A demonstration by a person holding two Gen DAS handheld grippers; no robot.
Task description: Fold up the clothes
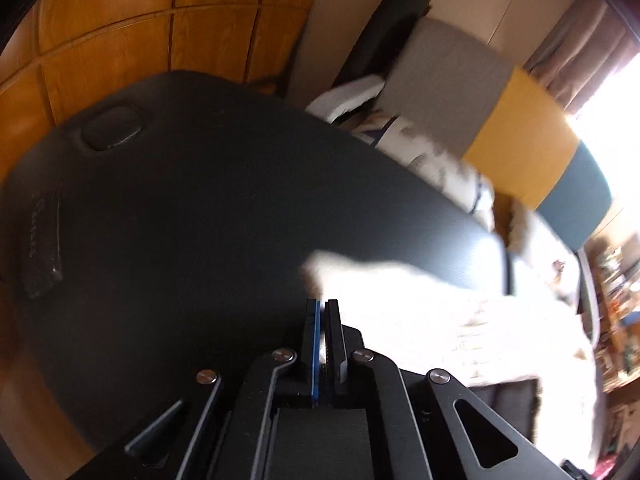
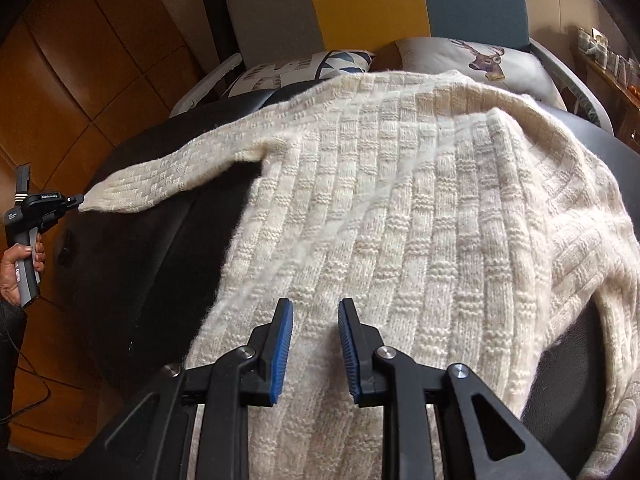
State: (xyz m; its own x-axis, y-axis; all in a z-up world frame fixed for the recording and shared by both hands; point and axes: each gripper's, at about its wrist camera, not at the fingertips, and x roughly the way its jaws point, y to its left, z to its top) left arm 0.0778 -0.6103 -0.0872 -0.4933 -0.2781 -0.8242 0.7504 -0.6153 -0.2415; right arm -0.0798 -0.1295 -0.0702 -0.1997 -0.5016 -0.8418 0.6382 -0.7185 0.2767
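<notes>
A cream cable-knit sweater (image 2: 400, 220) lies spread over a dark padded table (image 2: 160, 264). One sleeve (image 2: 160, 180) stretches out to the left, and its cuff meets the tip of my left gripper (image 2: 80, 199), which a hand (image 2: 18, 268) holds by the handle. In the left wrist view that gripper (image 1: 322, 306) is shut, its fingers pressed together, with the blurred sweater (image 1: 420, 312) just right of and behind the tips. My right gripper (image 2: 315, 314) is open above the sweater's lower body, and nothing is pinched between its blue pads (image 2: 282, 340).
Behind the table stands a sofa with grey, yellow (image 2: 368, 4) and teal back panels, a deer-print cushion (image 2: 480, 60) and a patterned cushion (image 2: 304, 68). Wood wall panels (image 1: 120, 32) fill the left. A cluttered shelf (image 2: 608, 64) is at the right. A cable (image 2: 28, 392) trails at the left.
</notes>
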